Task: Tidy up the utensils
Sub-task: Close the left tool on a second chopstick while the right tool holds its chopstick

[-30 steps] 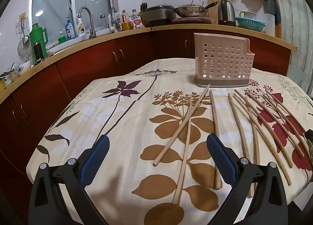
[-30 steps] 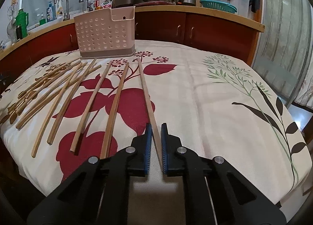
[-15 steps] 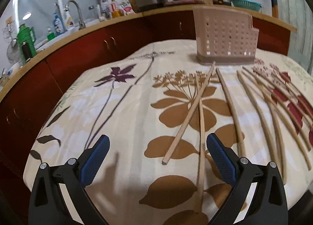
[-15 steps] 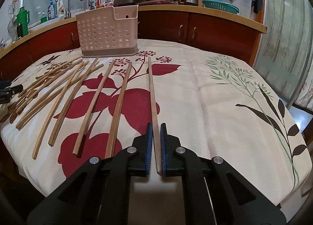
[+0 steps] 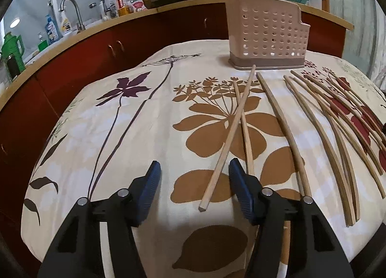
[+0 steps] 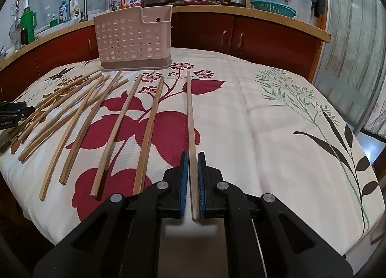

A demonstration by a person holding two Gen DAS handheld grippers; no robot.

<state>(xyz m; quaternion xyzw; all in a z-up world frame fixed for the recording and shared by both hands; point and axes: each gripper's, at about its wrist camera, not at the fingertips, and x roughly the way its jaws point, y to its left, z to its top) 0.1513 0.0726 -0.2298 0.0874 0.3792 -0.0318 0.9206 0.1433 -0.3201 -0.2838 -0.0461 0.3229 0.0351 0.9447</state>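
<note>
On the flowered worktop (image 6: 277, 121), my right claw (image 6: 192, 157) is clamped on the near end of one wooden chopstick (image 6: 189, 118), which points toward the perforated utensil holder (image 6: 134, 39). My left claw (image 5: 193, 169) gapes wide around the near tip of another chopstick (image 5: 229, 133), crossed over its neighbour; more chopsticks (image 5: 337, 133) lie fanned out beside them.

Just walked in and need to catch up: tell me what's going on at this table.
A person with two handheld grippers is sorting wooden chopsticks scattered on the flowered tablecloth. The right gripper is shut on one chopstick. The left gripper is open, poised around the near end of another chopstick that crosses a second one. The perforated holder looks empty.
</note>
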